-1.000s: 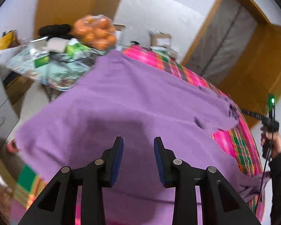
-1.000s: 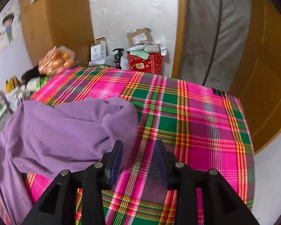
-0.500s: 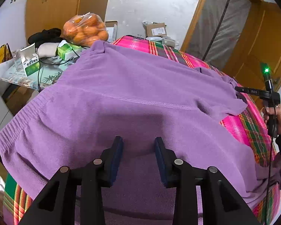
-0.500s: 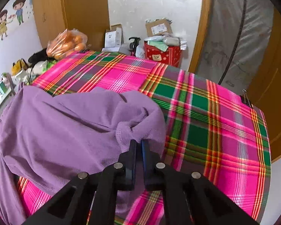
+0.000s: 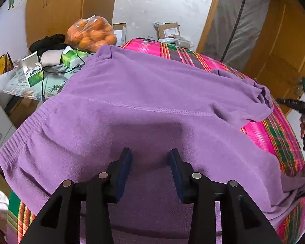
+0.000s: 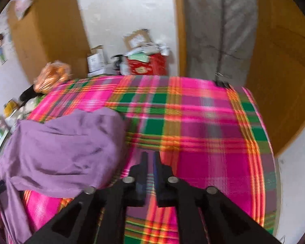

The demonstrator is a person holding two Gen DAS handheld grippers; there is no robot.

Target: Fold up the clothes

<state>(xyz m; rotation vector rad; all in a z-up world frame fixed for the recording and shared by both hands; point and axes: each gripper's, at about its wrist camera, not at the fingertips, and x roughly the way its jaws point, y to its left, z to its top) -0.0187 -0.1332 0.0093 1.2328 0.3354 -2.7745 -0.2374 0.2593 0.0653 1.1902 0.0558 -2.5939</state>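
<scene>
Left wrist view: purple sweater (image 5: 144, 105) spread over plaid tablecloth (image 5: 274, 134), left gripper (image 5: 150, 162) just above it, jaws opening, nothing pinched. Right wrist view: sweater bunched at left, right gripper (image 6: 150, 160) beside it over bare plaid, jaws opening slightly, empty. Oranges bag (image 5: 91, 33) beyond.

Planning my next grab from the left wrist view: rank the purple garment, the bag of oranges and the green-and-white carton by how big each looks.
1. purple garment, by far
2. bag of oranges
3. green-and-white carton

The garment lies nearest the camera, which exaggerates its lead.
</scene>
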